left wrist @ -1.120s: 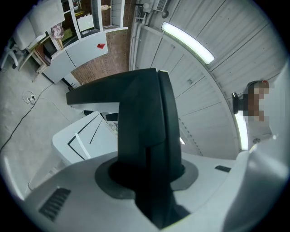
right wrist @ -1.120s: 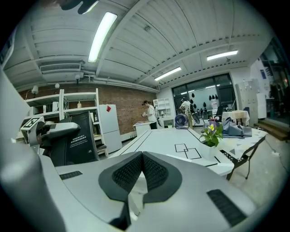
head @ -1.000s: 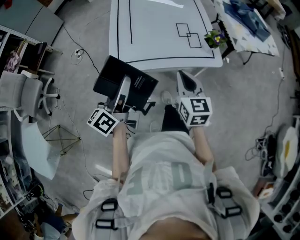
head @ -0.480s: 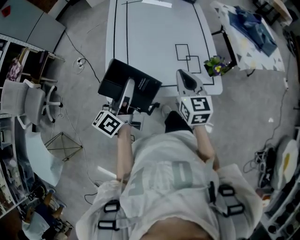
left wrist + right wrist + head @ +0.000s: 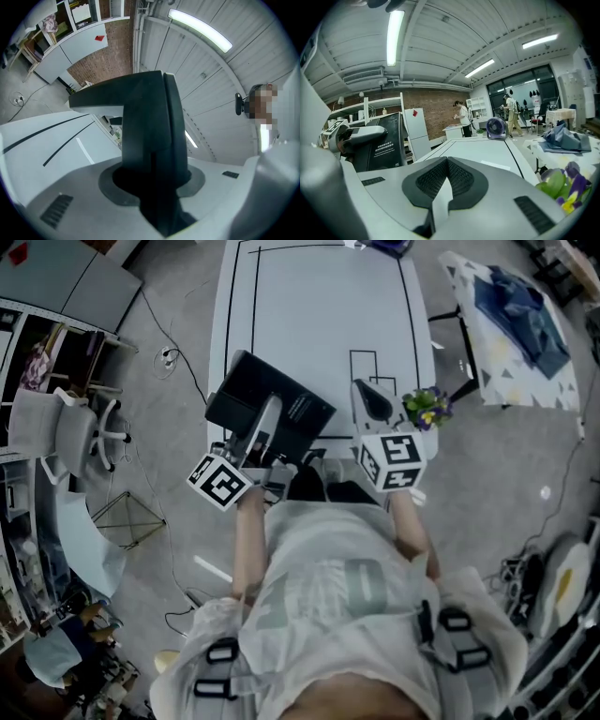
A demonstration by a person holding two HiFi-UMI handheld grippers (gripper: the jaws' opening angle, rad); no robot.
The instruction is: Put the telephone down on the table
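Observation:
The telephone (image 5: pixel 246 396) is a flat black slab with small white print, tilted in the air over the white table's (image 5: pixel 309 306) near left corner. My left gripper (image 5: pixel 270 414) is shut on its near edge. The left gripper view shows the black body (image 5: pixel 140 108) rising from between the grey jaws of the left gripper (image 5: pixel 151 180). My right gripper (image 5: pixel 375 401) hovers over the table's near right edge, shut and holding nothing. From the right gripper view, the right gripper's (image 5: pixel 440 197) dark pads meet, and the telephone (image 5: pixel 386 140) stands to the left.
Black lines and two small squares (image 5: pixel 367 364) mark the table top. A pot of purple and yellow flowers (image 5: pixel 427 409) stands at its near right corner. A side table with blue cloth (image 5: pixel 520 306) is at the right; a chair (image 5: pixel 56 427) and cables at the left. People (image 5: pixel 463 117) stand far behind.
The person has stepped toward the table. Both grippers, earlier over the floor short of it, now reach over its near edge, the telephone still held in the left one.

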